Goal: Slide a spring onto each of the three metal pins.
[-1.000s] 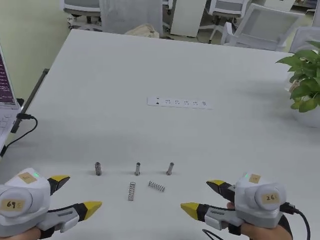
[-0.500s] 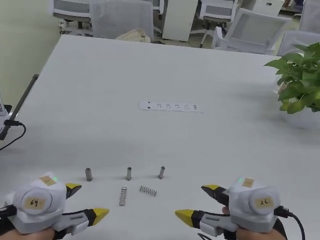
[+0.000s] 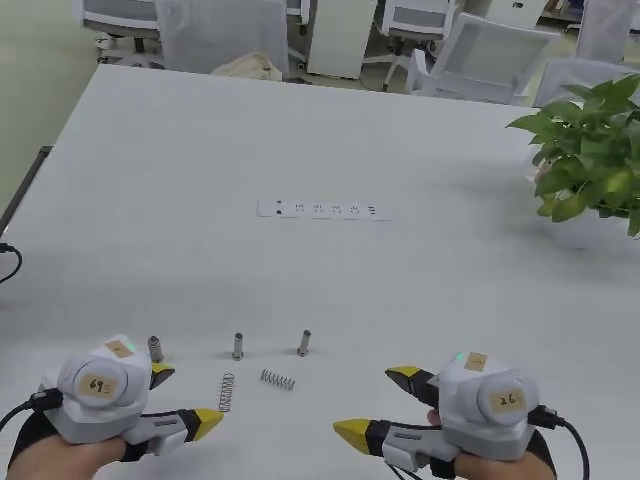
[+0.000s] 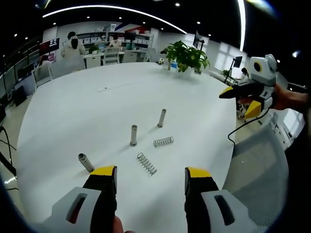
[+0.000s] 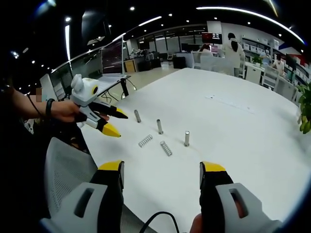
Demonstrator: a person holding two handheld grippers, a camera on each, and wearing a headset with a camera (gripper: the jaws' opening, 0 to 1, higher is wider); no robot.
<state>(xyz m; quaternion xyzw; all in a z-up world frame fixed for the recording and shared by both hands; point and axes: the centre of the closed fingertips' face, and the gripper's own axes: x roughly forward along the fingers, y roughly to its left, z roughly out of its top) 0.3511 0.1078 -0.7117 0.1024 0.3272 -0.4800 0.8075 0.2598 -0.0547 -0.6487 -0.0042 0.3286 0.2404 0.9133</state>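
Against the picture of a second ago, our view has swung to the right, and the laptop that stood at the left edge is out of sight; that is the camera, not the things. The left gripper [image 3: 187, 395] has come in toward the pins: its upper fingertip now sits just beside the leftmost pin [image 3: 155, 345], where before it was well to the left. The right gripper [image 3: 372, 401] keeps about its old place, below and to the right of the row. The pins and springs lie as they did. We see both pairs of fingers [image 3: 205, 421] spread wide, with nothing between them.

The surface [image 3: 300, 130] is plain white, with a power strip [image 3: 322, 210] lying across its middle, a potted plant [image 3: 590, 150] at the right edge and a black cable [image 3: 10, 262] at the left. Grey office chairs [image 3: 480, 60] stand beyond the far edge.

The three short metal pins stand upright in a row near us. The leftmost wears a fitted spring [image 4: 86, 163] around its shaft; the middle pin [image 3: 238, 346] and the right pin [image 3: 304, 343] are bare. The first loose spring [image 3: 226, 392] lies flat just in front of the middle pin, the second loose spring [image 3: 278, 379] near it, between the two bare pins, the two apart.
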